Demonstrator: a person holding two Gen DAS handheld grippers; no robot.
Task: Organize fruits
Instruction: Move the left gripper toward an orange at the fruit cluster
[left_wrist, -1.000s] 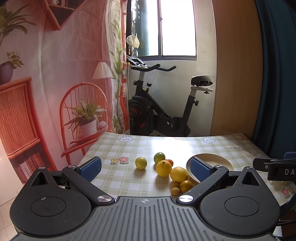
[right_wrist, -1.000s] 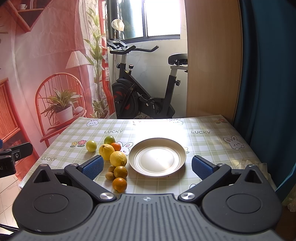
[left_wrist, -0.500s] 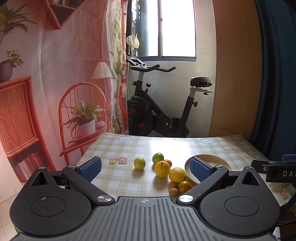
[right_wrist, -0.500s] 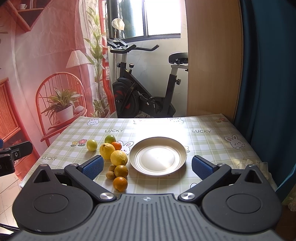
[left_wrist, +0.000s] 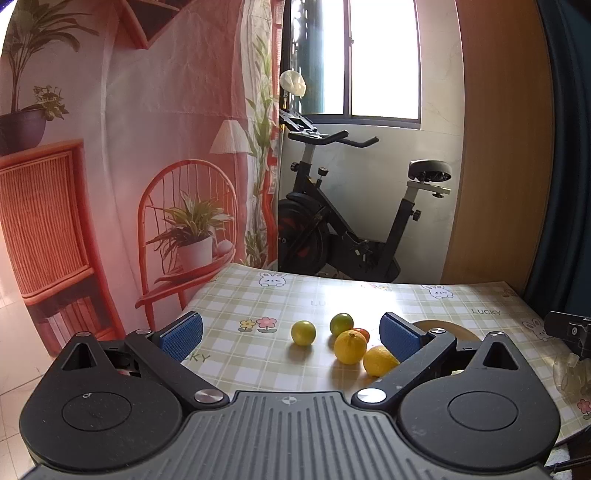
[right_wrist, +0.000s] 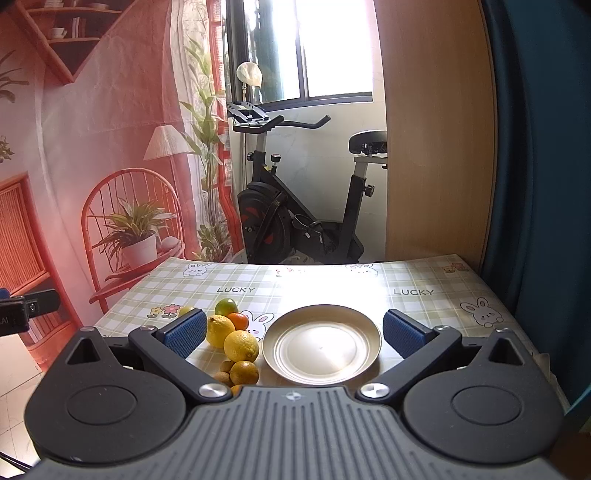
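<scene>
Left wrist view. My left gripper (left_wrist: 291, 334) is spread wide, holding nothing, above the near edge of the checked tablecloth (left_wrist: 236, 302). Ahead, between the pads: one yellow-green lime (left_wrist: 303, 332), alone. Ahead and nearer my right pad: a green lime (left_wrist: 341, 323), a small orange (left_wrist: 362, 333) mostly hidden behind a large lemon (left_wrist: 350, 347), and a second lemon (left_wrist: 379, 360) partly covered by my right finger (left_wrist: 400, 338). Beyond that finger: a sliver of the metal plate (left_wrist: 448, 330). Far side, past the table: an exercise bike (left_wrist: 347, 229).

Right wrist view. My right gripper (right_wrist: 291, 334) is likewise spread wide and empty. Straight ahead, between the pads, nearer the right one: the metal plate (right_wrist: 321, 347), nothing on it. Just left of the plate, beside my left pad: two lemons (right_wrist: 241, 345), touching; behind them the small orange (right_wrist: 238, 320) and green lime (right_wrist: 226, 307). Nearest me: an orange (right_wrist: 244, 372) with a small brown fruit (right_wrist: 227, 366) at its left; another brown fruit below them is mostly hidden by the gripper body. The yellow-green lime (right_wrist: 185, 310) peeks over my left pad.
</scene>
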